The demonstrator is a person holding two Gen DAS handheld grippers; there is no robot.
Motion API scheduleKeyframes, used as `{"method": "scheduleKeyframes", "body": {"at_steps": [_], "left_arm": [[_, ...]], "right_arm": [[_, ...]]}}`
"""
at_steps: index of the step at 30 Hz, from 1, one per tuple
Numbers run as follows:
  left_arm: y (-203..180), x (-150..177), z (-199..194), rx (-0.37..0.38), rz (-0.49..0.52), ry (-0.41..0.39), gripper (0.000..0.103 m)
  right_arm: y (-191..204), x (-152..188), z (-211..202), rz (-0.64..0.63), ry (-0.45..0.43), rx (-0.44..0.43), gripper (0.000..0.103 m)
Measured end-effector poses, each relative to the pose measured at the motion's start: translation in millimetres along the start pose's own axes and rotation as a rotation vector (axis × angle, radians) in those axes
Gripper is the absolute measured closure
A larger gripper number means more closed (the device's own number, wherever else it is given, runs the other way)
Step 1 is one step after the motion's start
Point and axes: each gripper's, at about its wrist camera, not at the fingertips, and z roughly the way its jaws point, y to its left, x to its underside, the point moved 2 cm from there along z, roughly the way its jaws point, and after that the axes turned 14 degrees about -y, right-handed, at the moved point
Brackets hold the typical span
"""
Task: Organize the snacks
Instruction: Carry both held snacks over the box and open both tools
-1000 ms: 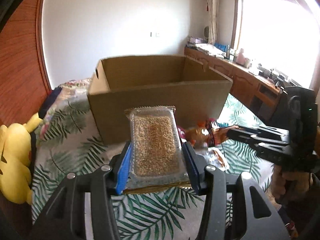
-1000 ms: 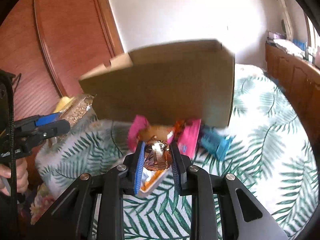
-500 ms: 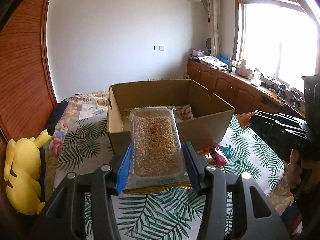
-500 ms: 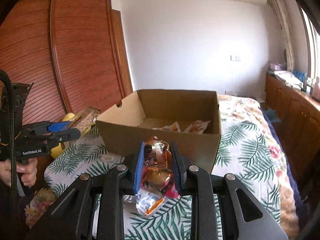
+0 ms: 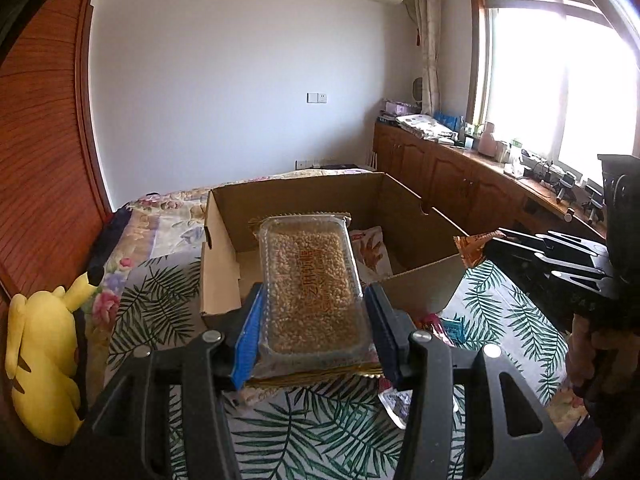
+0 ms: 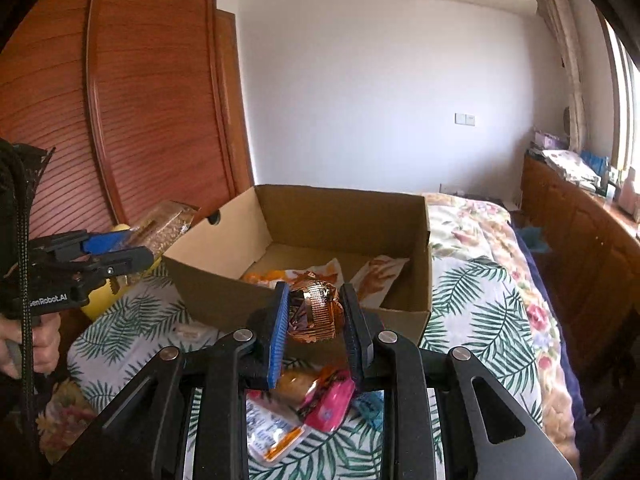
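Observation:
My left gripper [image 5: 312,312] is shut on a clear tray pack of puffed-grain bars [image 5: 310,280], held level above the bed just in front of an open cardboard box [image 5: 224,264]. My right gripper [image 6: 314,314] is shut on a crinkled copper-foil snack [image 6: 316,310], also raised before the cardboard box [image 6: 224,300]. Inside the box lie a few snack packets [image 6: 376,276]. Loose snacks [image 6: 324,400] lie on the leaf-print bedspread under the right gripper. Each gripper shows in the other's view: the right gripper [image 5: 516,248] at the right edge, the left gripper [image 6: 120,252] at the left.
A yellow plush toy [image 5: 44,360] sits at the bed's left side by the wooden wardrobe [image 6: 140,120]. A wooden cabinet [image 5: 460,176] with clutter runs under the window on the right. A person's hand [image 6: 32,340] holds the left gripper's handle.
Both grippers have risen with their snacks still held. The box now sits lower in both views, and its inside with the packets has come into sight.

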Motion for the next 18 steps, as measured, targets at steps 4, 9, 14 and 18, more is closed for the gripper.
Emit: {"method": "scheduleKeyframes", "body": {"at_steps": [4, 9, 14, 18], "left_arm": [[-1, -1, 12, -0.006, 0.007, 0.011, 0.054], [-4, -1, 31, -0.014, 0.022, 0.034, 0.054], [-1, -1, 49, -0.021, -0.002, 0.038, 0.054], [0, -3, 61, -0.028, -0.029, 0.047, 0.054]], "right_arm": [[-6, -1, 10, -0.001, 0.008, 0.018, 0.079], [-15, 2, 22, 0.021, 0.023, 0.031, 0.079], [-18, 1, 33, -0.005, 0.013, 0.087, 0.079], [-18, 1, 38, -0.003, 0.014, 0.097, 0.079]]}}
